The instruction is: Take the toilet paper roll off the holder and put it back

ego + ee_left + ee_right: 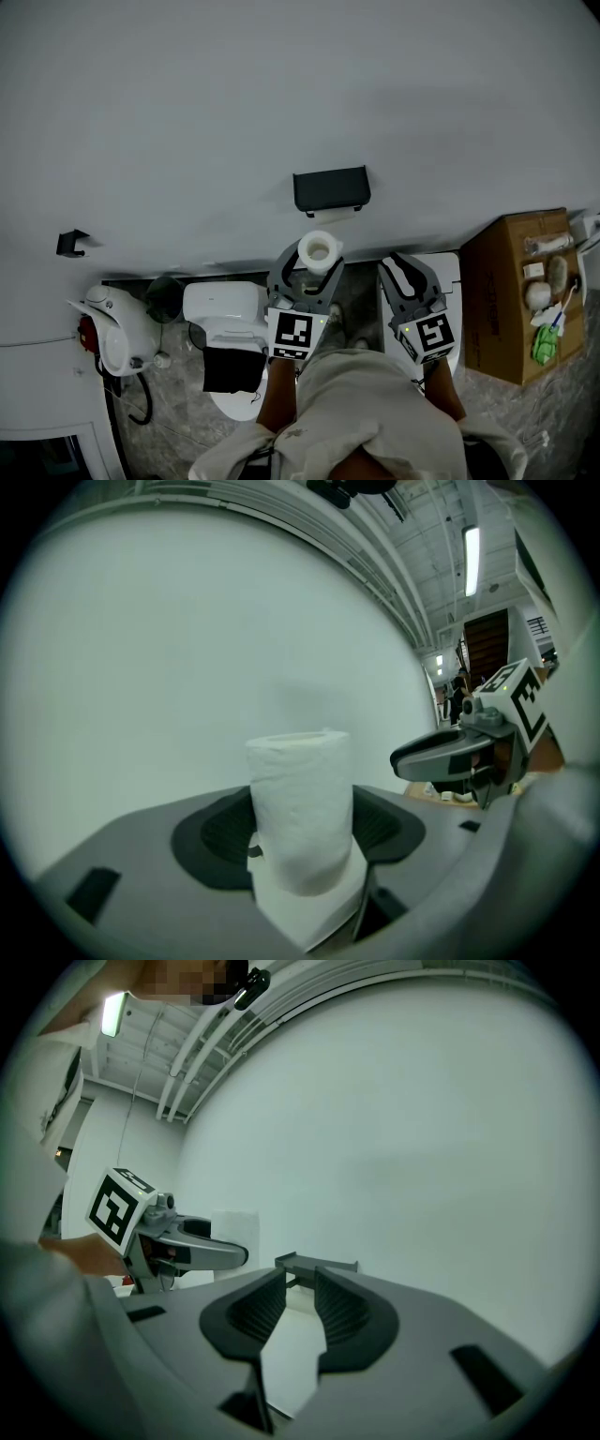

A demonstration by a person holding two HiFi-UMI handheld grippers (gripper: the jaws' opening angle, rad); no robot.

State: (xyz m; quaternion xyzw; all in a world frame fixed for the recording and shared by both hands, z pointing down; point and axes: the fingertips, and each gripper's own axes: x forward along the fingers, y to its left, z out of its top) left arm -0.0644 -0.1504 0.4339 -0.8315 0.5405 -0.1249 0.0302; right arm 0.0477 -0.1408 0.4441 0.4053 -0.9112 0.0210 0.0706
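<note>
One hand leads: left tongs (309,267) clamp the toilet paper roll (320,250), axis upright, holder (331,190) just ahead on the wall (187,112); right tongs (405,272) narrowly apart, empty, alongside

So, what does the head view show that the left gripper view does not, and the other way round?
Only the head view: the black holder on the wall, the toilet and the cardboard box. Only the left gripper view: the ceiling lights and the left gripper's black pads against the toilet paper roll. Both: the roll held in the left gripper, the right gripper and the white wall.
</note>
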